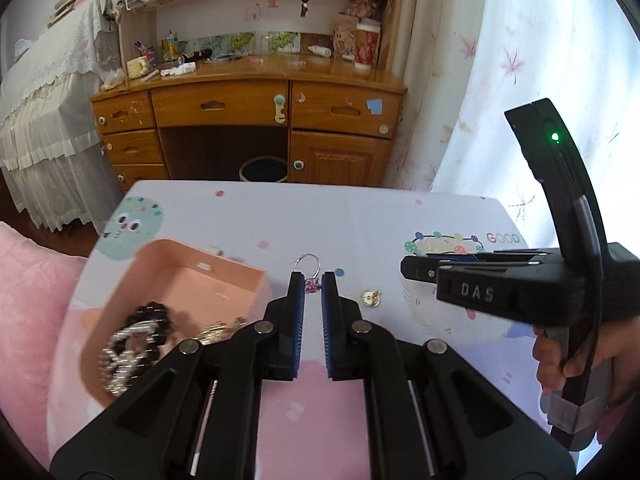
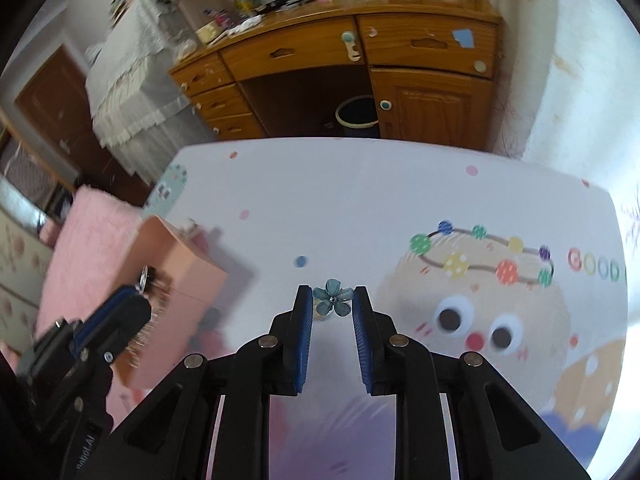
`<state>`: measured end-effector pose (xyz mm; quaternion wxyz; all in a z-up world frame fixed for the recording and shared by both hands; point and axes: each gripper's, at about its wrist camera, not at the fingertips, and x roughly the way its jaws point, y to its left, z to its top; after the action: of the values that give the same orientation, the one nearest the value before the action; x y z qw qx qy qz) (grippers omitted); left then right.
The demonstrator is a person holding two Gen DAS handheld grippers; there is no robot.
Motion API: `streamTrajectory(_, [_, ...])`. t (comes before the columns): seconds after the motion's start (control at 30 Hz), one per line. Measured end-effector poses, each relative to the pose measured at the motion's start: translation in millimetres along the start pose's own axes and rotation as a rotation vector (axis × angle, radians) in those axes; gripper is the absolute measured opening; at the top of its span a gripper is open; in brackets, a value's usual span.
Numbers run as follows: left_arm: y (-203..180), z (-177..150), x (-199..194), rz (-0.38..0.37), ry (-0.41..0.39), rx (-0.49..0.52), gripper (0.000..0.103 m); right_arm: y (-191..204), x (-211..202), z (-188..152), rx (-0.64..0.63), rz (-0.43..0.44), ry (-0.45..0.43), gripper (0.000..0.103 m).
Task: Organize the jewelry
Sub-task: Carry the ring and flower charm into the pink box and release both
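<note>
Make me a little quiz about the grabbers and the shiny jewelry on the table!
1. True or false: the pink box already holds black beads.
2. What does the right gripper hold? A) blue flower B) gold coin C) nothing
3. Fill in: the left gripper pinches a ring with a ____ stone.

Key: 1 true. 2 A. 3 purple. The small gold piece lies loose on the table.

Cartoon-print table [image 1: 360, 220]: pink box [image 1: 192, 276], gold earring [image 1: 370, 298].

1 pink box [image 1: 224, 276], 1 silver ring [image 1: 307, 263], 1 blue flower piece [image 2: 333, 302], 1 gold stud [image 1: 370, 298], 2 tongs.
</note>
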<state>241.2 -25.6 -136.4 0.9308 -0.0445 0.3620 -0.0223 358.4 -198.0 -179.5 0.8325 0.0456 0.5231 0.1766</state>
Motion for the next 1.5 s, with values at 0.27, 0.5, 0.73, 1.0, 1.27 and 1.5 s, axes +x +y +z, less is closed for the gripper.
streamTrajectory(0.27, [57,-5,-57,-0.027,-0.005,0.005,0.006,58,-31,-19,0.115,0.036,-0.005,0.020])
streamTrajectory(0.5, [117,-8,-85,-0.044,-0.015,0.067,0.006,119,-42,-48,0.186,0.057,-0.021,0.020])
streamTrajectory(0.73, [169,-10,-95,-0.113,-0.021,0.096,0.006,173,-49,-76,0.226,0.087,-0.045,0.020])
streamTrajectory(1.0, [203,-15,-82,-0.189,0.000,0.122,0.006,220,-41,-103,0.190,0.110,-0.032,0.020])
streamTrajectory(1.27, [205,-12,-68,-0.234,0.034,0.140,0.007,226,-29,-111,0.260,0.124,-0.005,0.043])
streamTrajectory(1.5, [199,-10,-55,-0.211,0.064,0.108,0.043,199,-33,-103,0.254,0.066,0.007,0.043])
